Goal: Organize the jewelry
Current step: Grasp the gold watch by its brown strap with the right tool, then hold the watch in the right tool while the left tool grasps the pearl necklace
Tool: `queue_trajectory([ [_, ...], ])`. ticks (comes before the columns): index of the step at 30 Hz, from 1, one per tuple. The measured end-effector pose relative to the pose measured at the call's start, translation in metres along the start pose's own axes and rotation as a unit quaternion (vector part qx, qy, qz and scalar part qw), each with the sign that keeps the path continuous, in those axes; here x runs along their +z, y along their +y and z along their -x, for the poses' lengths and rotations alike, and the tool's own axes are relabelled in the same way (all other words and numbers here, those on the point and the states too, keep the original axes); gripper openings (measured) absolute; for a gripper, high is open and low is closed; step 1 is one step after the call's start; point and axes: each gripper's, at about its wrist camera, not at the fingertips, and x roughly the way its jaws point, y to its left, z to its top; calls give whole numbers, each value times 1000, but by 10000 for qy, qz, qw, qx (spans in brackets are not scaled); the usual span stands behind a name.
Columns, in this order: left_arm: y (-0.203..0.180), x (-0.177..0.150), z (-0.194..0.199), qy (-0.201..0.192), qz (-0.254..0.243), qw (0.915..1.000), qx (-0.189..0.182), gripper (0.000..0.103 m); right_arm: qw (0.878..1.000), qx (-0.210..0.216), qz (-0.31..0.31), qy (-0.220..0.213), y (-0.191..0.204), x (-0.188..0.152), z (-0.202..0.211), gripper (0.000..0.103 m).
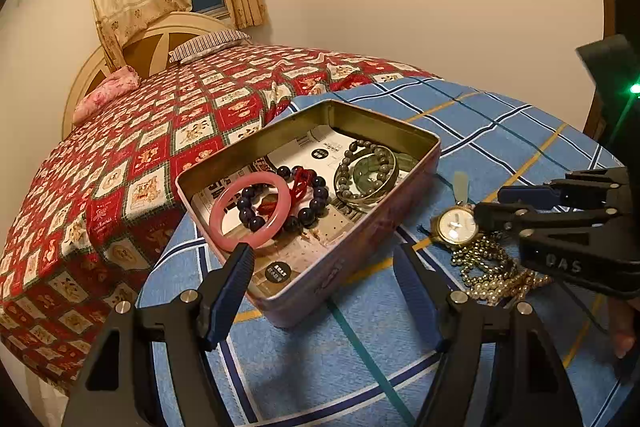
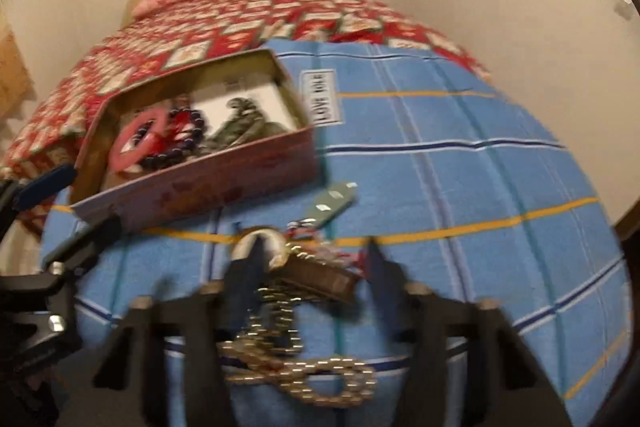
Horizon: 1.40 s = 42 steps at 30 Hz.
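Note:
An open pink tin sits on a blue checked cloth. It holds a pink bangle, a dark bead bracelet and green bangles with grey beads. My left gripper is open and empty, its fingers either side of the tin's near corner. A gold watch and a gold bead chain lie right of the tin. My right gripper is open over the watch and its brown strap. The right wrist view is blurred.
A pale green pendant lies beyond the watch. The blue cloth covers the foot of a bed with a red patterned quilt. Pillows, headboard and curtained window stand behind. A wall runs on the right.

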Motion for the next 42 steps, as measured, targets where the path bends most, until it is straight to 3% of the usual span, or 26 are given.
queue_trajectory([
  [5, -1, 0, 1, 1, -23, 10000, 18, 72, 10000, 70, 20, -32, 0, -7, 13, 21],
  [7, -2, -2, 1, 5, -63, 10000, 29, 72, 10000, 17, 36, 7, -1, -11, 15, 8],
  [12, -2, -3, 0, 54, -50, 10000, 29, 72, 9999, 75, -68, -42, -5, -22, 21, 15],
  [14, -4, -2, 1, 34, -70, 10000, 8, 72, 10000, 42, -57, -39, -5, -22, 21, 47],
  [16, -6, -1, 1, 19, -100, 9999, 6, 72, 9999, -112, 64, -83, -2, -22, 22, 55],
  [19, -8, 0, -1, 17, -119, 9999, 6, 72, 9997, -159, 167, 34, 2, -23, 17, 48],
  [22, -9, 2, -3, 25, -144, 9999, 24, 72, 9995, -155, 211, 194, 4, -27, 8, 22],
  [28, -22, 5, 4, -86, -322, 9994, -55, 72, 9996, -252, 108, -31, 0, -33, 22, 21],
  [32, -39, 5, 10, -176, -533, 9983, -177, 72, 9951, -908, 299, -253, 2, -39, 38, 21],
  [37, -59, 1, 14, -167, -768, 9961, -399, 72, 9905, -1301, 44, -452, -13, -55, 54, 20],
  [42, -80, -4, 13, -87, -1000, 9927, -675, 72, 9908, -1291, -152, -378, -22, -66, 61, 21],
])
